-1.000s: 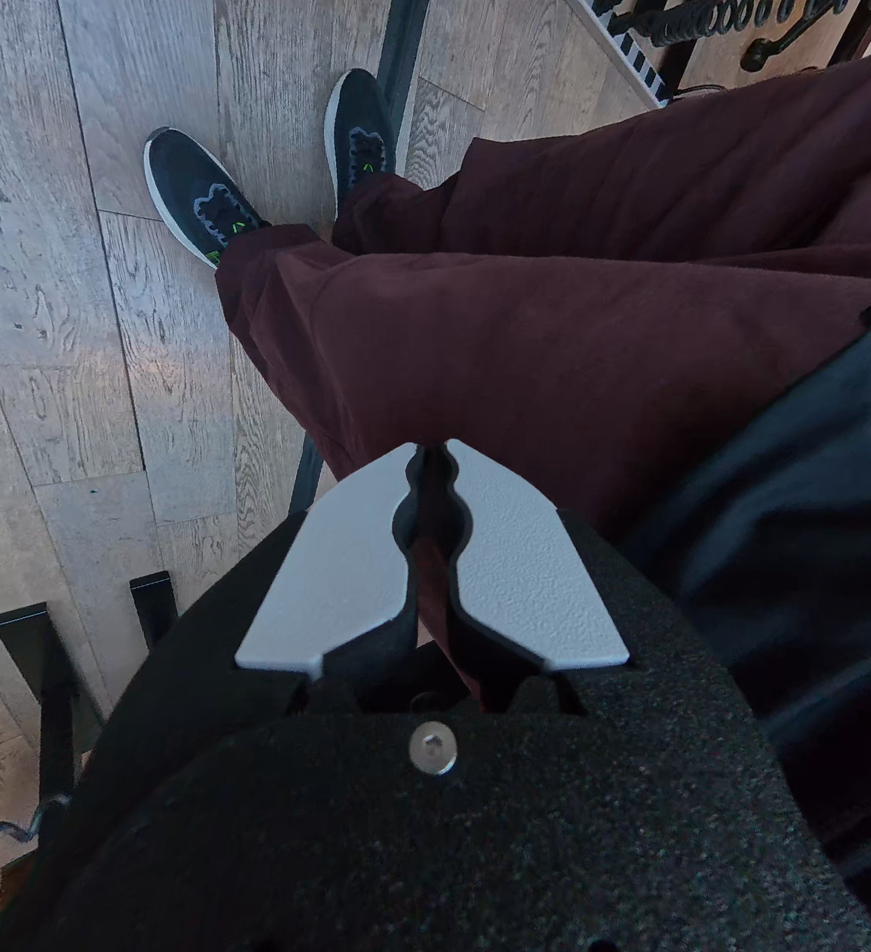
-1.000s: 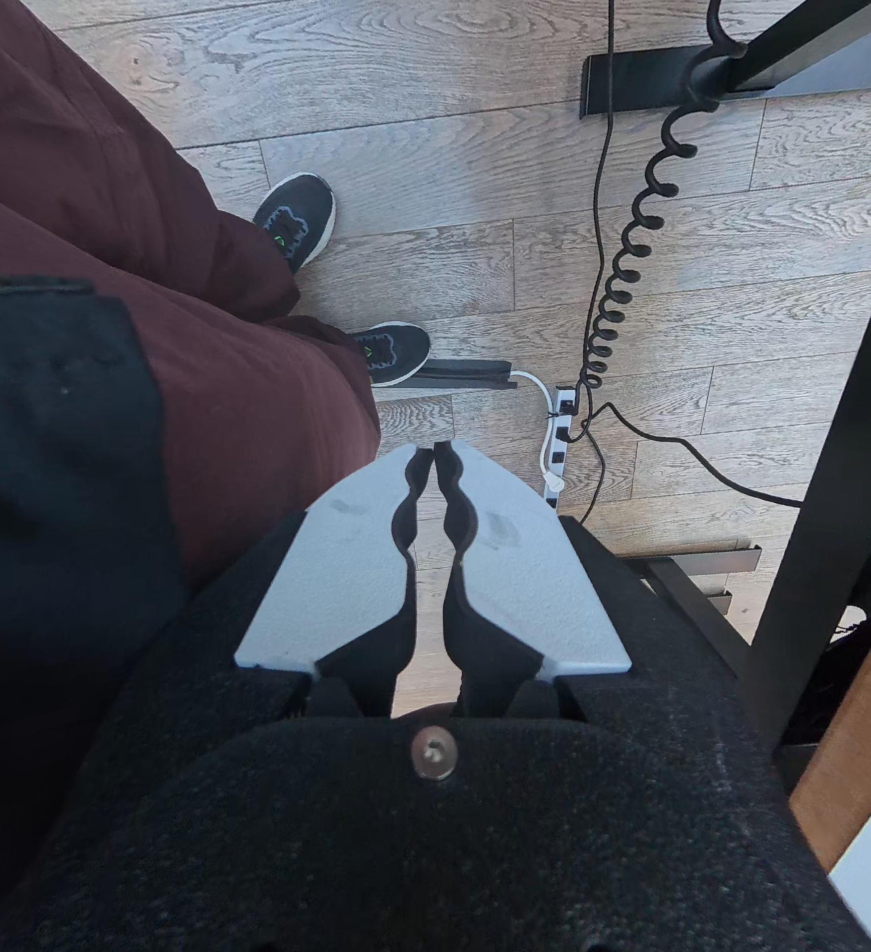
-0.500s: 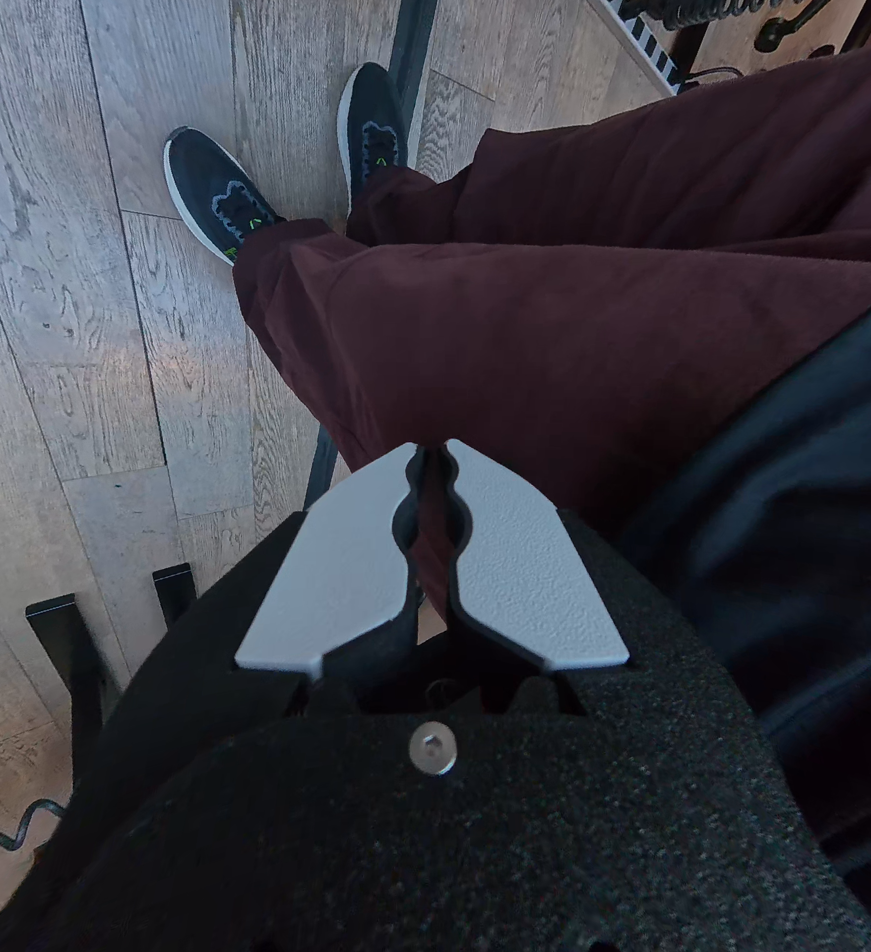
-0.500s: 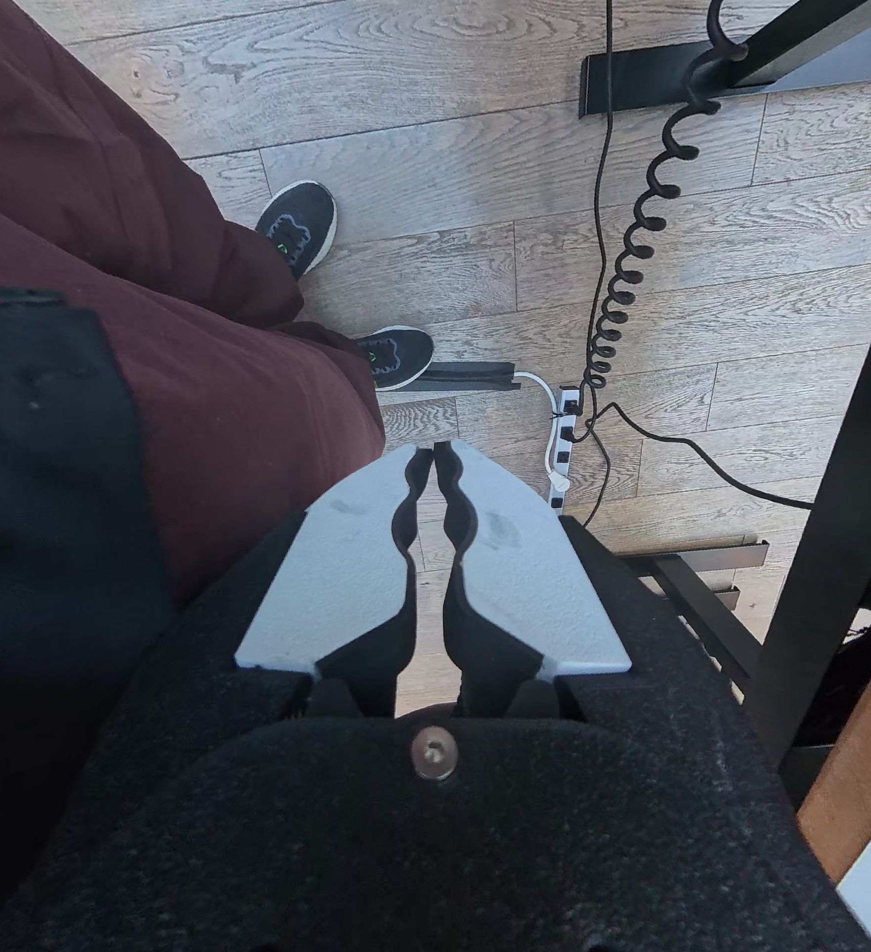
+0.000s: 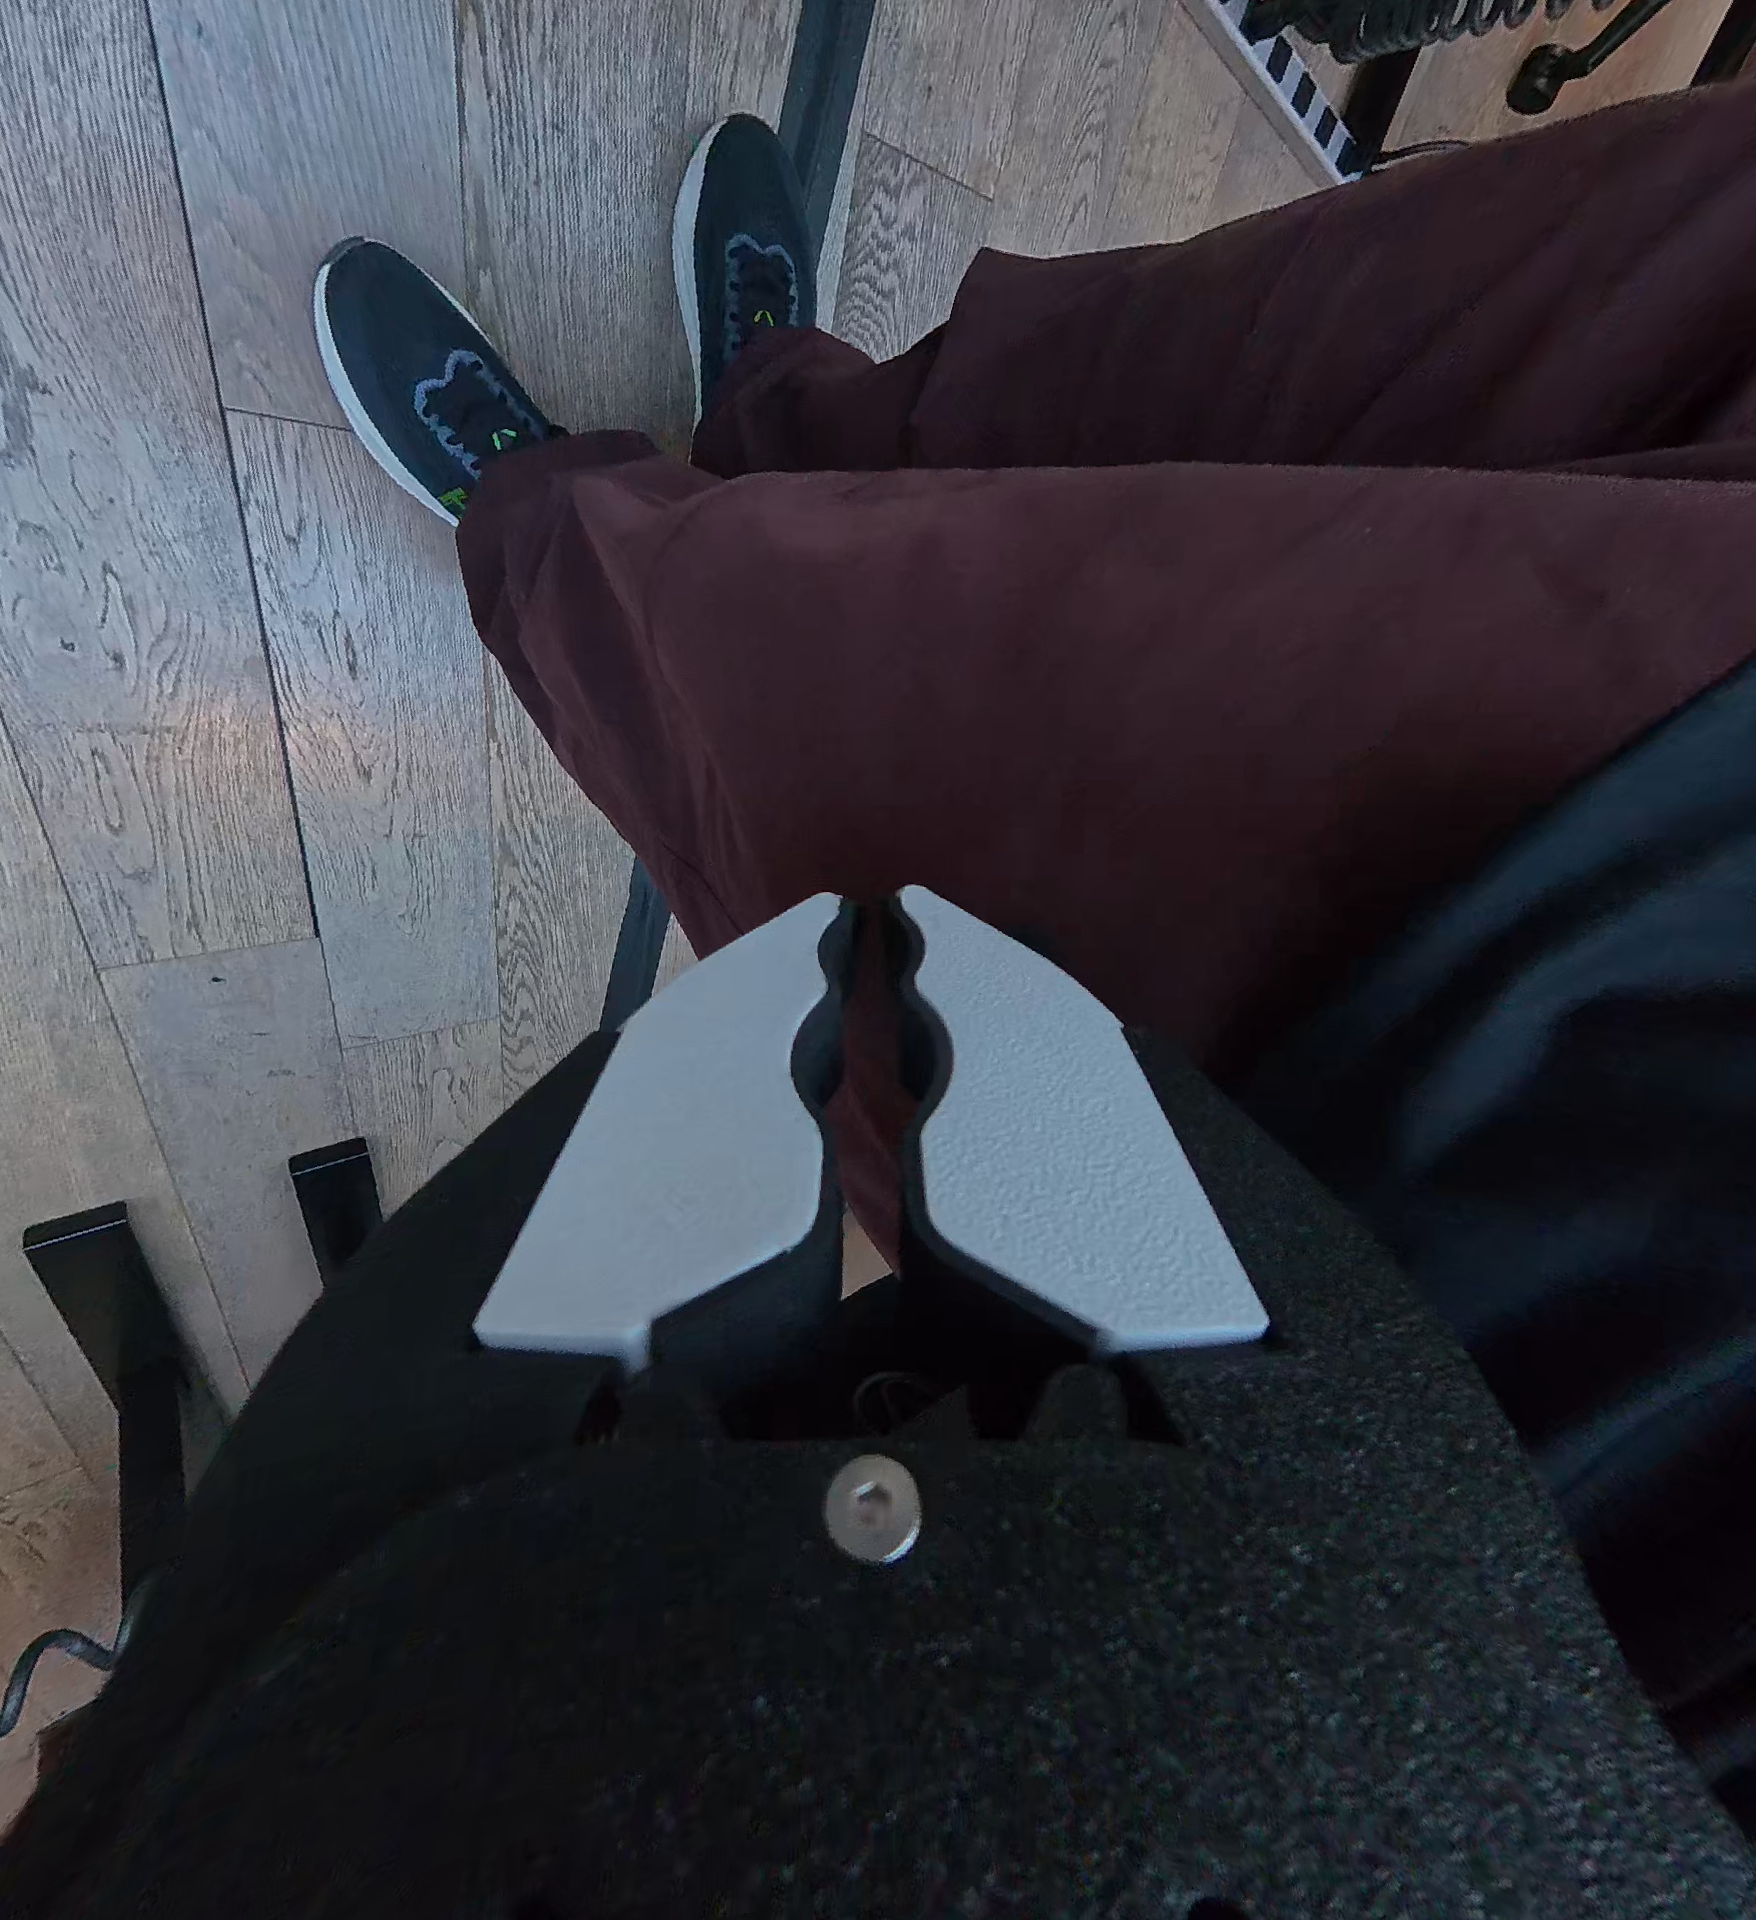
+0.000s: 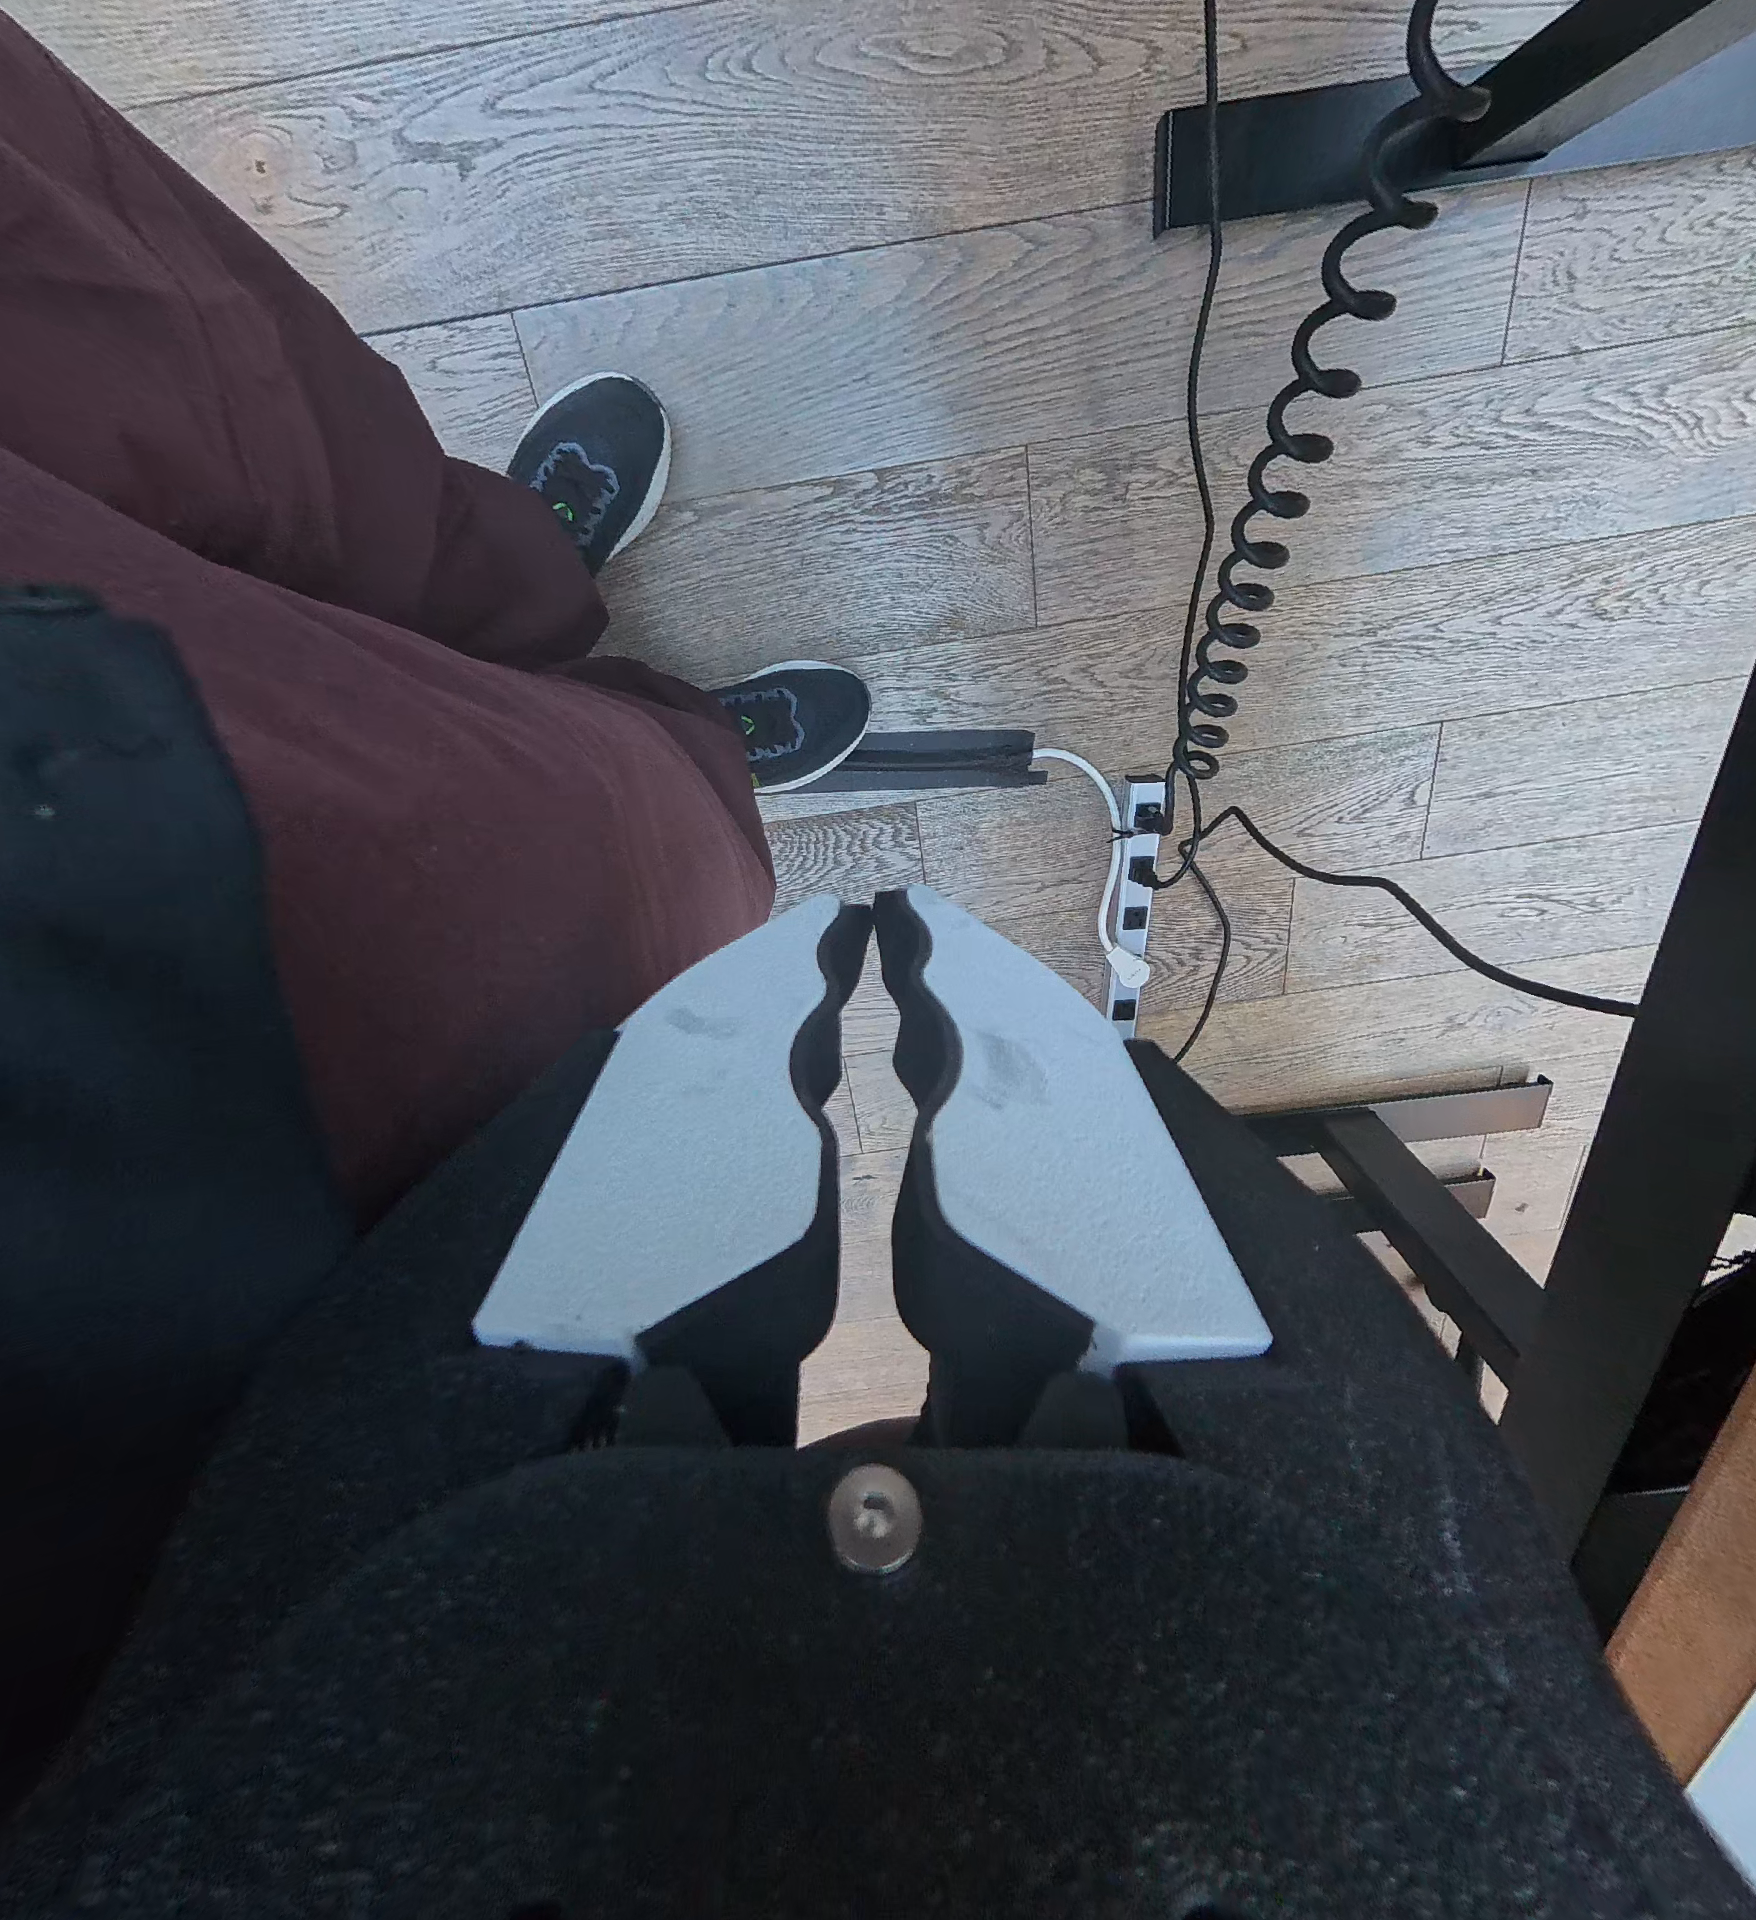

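My left gripper [image 5: 872, 902] points down at the floor, shut and empty, beside a person's leg in maroon trousers [image 5: 1113, 665]. My right gripper [image 6: 872, 906] also points down, shut and empty, with the same maroon trousers [image 6: 438, 852] to its left. Both hang above a grey wood floor [image 5: 157, 644], and neither holds or touches anything. The person's dark shoes [image 5: 417, 364] stand on the floor beyond the left gripper and also show in the right wrist view [image 6: 593, 462].
A white power strip [image 6: 1132, 894] with black cords and a coiled cable [image 6: 1258, 520] lies on the floor right of the right gripper. Black metal table feet [image 6: 1476, 135] and a black leg [image 6: 1705, 1039] stand at right. Black frame ends [image 5: 115, 1320] sit lower left. Tip to tip, the grippers are about 35 centimeters apart.
Both views have shifted slightly; the shoes and floor have slid a little in frame. Both grippers stay shut and empty.
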### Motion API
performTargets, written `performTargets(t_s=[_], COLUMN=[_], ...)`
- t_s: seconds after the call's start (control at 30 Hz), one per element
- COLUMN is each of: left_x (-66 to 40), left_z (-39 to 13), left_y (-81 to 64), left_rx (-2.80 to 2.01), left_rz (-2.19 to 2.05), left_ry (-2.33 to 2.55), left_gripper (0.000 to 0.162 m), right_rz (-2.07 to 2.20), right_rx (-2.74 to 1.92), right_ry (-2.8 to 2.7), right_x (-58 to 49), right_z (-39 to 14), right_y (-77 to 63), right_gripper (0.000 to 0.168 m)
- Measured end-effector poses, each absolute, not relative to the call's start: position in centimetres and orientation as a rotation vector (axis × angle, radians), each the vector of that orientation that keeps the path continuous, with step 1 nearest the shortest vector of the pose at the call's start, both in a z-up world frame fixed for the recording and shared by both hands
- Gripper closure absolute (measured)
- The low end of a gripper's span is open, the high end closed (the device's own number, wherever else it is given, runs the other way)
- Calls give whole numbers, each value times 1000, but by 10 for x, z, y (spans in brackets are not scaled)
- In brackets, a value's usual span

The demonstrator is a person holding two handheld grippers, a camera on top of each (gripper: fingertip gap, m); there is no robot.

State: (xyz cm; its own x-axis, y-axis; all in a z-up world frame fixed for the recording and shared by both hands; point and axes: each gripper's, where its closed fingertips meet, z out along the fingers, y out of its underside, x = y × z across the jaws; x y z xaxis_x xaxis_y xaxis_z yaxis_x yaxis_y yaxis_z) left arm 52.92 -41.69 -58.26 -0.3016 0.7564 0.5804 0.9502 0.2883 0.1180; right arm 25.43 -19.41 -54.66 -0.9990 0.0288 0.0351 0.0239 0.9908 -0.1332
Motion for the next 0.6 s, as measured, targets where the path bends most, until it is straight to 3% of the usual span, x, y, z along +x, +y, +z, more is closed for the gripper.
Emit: performTargets(t_s=[0.6], left_x=[528], left_z=[-584], left_y=[-410], left_rx=[-1518], left_rz=[-633], left_ry=[-2146], left_gripper=[156], right_rz=[209], right_rx=[-71], right_ry=[-3097], right_x=[255], right_z=[-547], right_y=[-191], right_gripper=[161])
